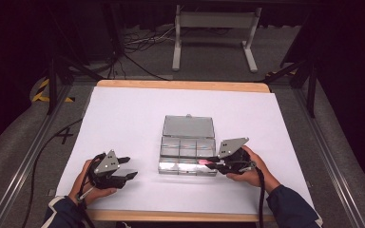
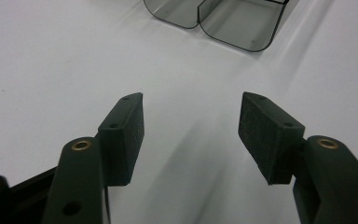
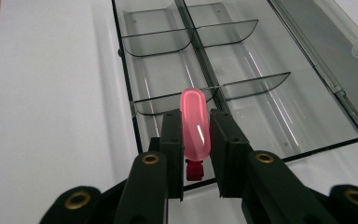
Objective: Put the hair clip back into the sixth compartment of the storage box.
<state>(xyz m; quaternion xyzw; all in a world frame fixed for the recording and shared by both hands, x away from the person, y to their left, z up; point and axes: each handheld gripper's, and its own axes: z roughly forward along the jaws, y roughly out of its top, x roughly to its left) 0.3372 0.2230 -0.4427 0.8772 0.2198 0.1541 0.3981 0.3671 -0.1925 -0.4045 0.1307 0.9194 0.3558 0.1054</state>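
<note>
Right claw (image 3: 196,140) clamps pink vial (image 3: 195,126), held level over box (image 1: 188,148) front-right compartment. Left claw (image 2: 191,128) wide open, empty, low over tabletop (image 1: 123,118), angled toward box.

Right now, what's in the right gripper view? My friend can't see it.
The right gripper pinches a small pink vial between its black jaws, holding it over the near end of an open clear organizer box. The box's divided compartments look empty, on a white table.

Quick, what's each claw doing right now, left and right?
Left claw: open, holding nothing, above the white table surface.
Right claw: closed on a pink vial, at the clear compartment box.
</note>
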